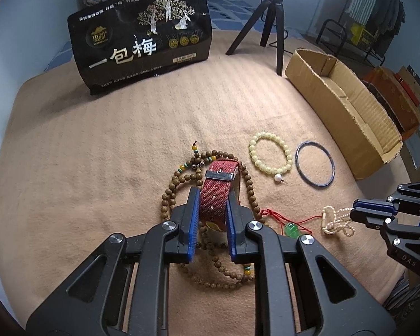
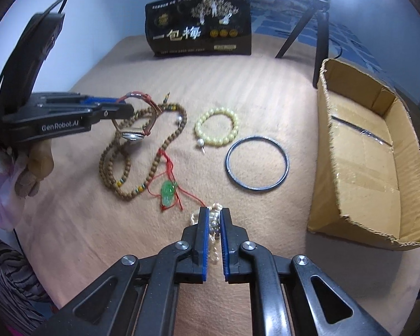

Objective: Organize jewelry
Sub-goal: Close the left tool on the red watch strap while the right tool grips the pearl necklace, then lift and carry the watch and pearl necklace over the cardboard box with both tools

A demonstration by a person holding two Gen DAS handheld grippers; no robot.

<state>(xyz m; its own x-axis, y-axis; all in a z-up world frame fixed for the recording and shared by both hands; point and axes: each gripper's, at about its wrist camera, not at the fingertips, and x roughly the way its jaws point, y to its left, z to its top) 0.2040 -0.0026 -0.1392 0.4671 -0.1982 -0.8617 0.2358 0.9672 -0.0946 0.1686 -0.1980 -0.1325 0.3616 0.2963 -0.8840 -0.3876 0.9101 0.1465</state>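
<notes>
A tan, faintly ribbed blanket point(image 1: 98, 128) covers the whole working surface, with pale blue walls behind it and a bright lamp glaring at the top edge. The open brown cardboard box point(image 2: 358, 151) at the right edge serves as the landmark here.

Farthest left of the box, at the back, a black glossy snack bag with white Chinese lettering point(image 1: 142, 39) stands upright. Nearer the box, behind its far end, are the legs of a black tripod point(image 1: 268, 25).

On the blanket, well left of the box, a long strand of brown wooden prayer beads point(image 2: 117, 165) lies in loose loops. The left gripper point(image 1: 213, 198) is closed on a red woven watch strap with a dark buckle point(image 1: 215, 193), lifted above those beads (the watch's metal case hangs below in the right wrist view). Closer to the box lies a green jade pendant on a red cord point(image 2: 168, 190), its cord trailing across the wooden beads. Next come a pale yellow bead bracelet with one white pearl point(image 2: 217, 126) and, just left of the box, a thin dark blue bangle point(image 2: 257, 163), neither touching the other.

In front of the bangle, the right gripper point(image 2: 214, 218) is clamped nearly shut on a string of small cream pearls point(image 1: 336, 221), with the red cord's end lying right beside them.

The box interior holds no jewelry that can be seen.
</notes>
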